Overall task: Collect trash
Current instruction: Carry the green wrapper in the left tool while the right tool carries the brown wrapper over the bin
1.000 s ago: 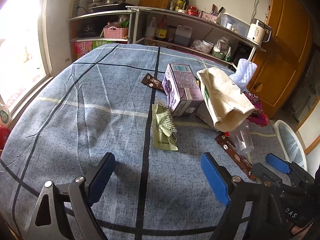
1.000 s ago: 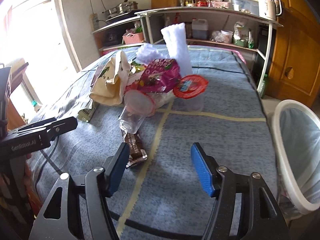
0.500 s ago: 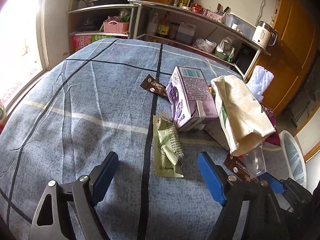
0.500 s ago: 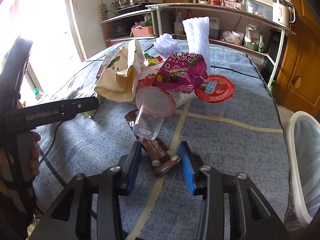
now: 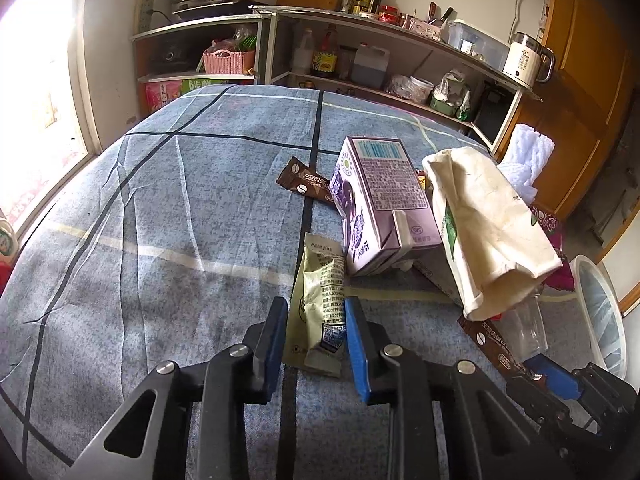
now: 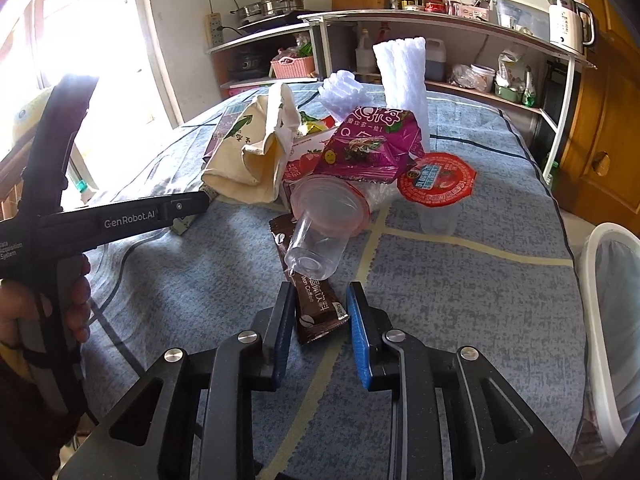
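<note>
Taking the purple milk carton (image 5: 378, 204) as the landmark, the trash lies spread around it on the blue checked cloth of the bench (image 5: 160, 220).

To the carton's left and a little behind, a brown coffee sachet (image 5: 304, 185) lies flat, one end running in under the carton's side. In front of the carton, toward the camera, lies a pale green wrapper (image 5: 322, 304). The left tool (image 5: 314, 344) has its blue fingers one on each side of the wrapper's near end, drawn in close around it; whether they actually press it cannot be told from the left wrist view.

To the carton's right leans a cream paper bag (image 5: 488, 232), its open mouth toward the camera. Below the bag's mouth a clear plastic cup (image 6: 320, 236) lies on its side across a second brown coffee sachet (image 6: 316, 304). The right tool (image 6: 320, 320) straddles that sachet's near end, fingers narrowed to its edges and seemingly touching them.

Further right of the carton sit a magenta snack packet (image 6: 368, 144), a red foil-lidded cup (image 6: 438, 180) and white foam netting (image 6: 404, 80). Beyond the bench edge, far right, stands a white-rimmed bin (image 6: 600, 320) lined with a clear bag.
</note>
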